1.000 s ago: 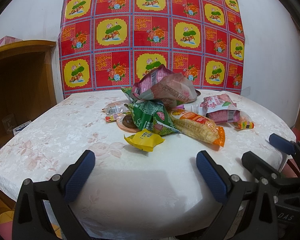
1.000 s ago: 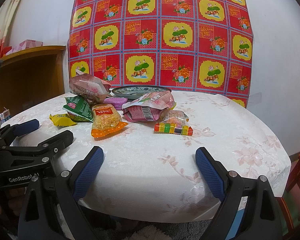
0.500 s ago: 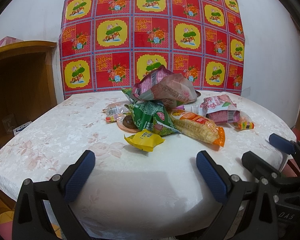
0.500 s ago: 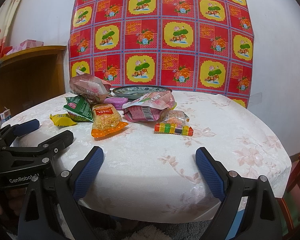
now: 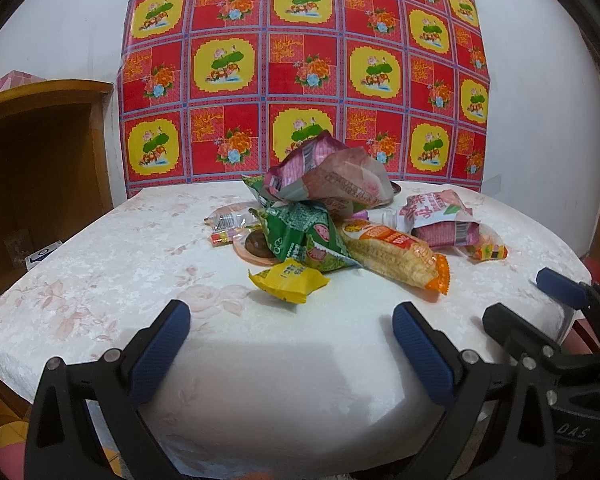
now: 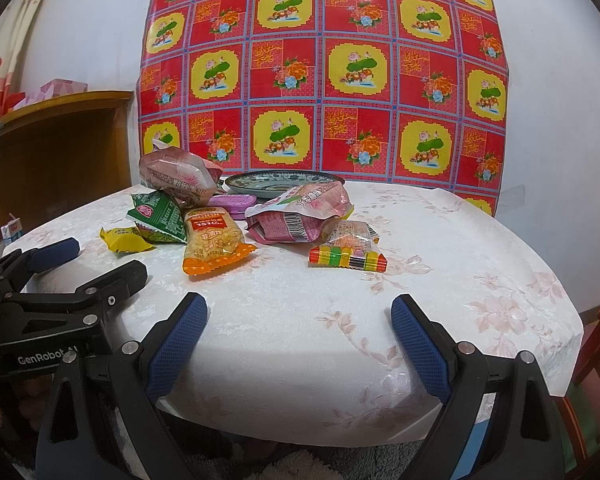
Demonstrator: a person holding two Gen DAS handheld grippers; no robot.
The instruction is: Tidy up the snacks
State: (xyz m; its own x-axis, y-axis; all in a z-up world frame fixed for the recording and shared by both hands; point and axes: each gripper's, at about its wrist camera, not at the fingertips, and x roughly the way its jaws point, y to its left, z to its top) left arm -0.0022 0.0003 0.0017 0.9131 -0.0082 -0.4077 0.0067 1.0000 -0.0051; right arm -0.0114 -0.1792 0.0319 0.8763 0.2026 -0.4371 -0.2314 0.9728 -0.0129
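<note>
Snacks are piled near the middle of the round table (image 5: 100,280), which is covered with a white flowered cloth. At the front of the pile a small yellow packet (image 5: 288,278) is seen, and just behind it a green bag (image 5: 300,236) lies against an orange noodle pack (image 5: 396,254). A pink crumpled bag (image 5: 332,178) is placed on top of the heap, and a second pink bag (image 6: 300,216) lies open to the right of it. A rainbow candy strip (image 6: 348,260) is found in front of this second bag, touching a clear wrapper. A patterned plate (image 6: 284,180) stands behind the snacks, near the red and yellow wall sheet (image 6: 320,72).

The left gripper (image 5: 290,338) is held over the near edge of the table with its jaws spread wide and nothing between them. The right gripper (image 6: 298,330) is held beside it in the same way, released and empty. Both are kept apart from the snacks.
</note>
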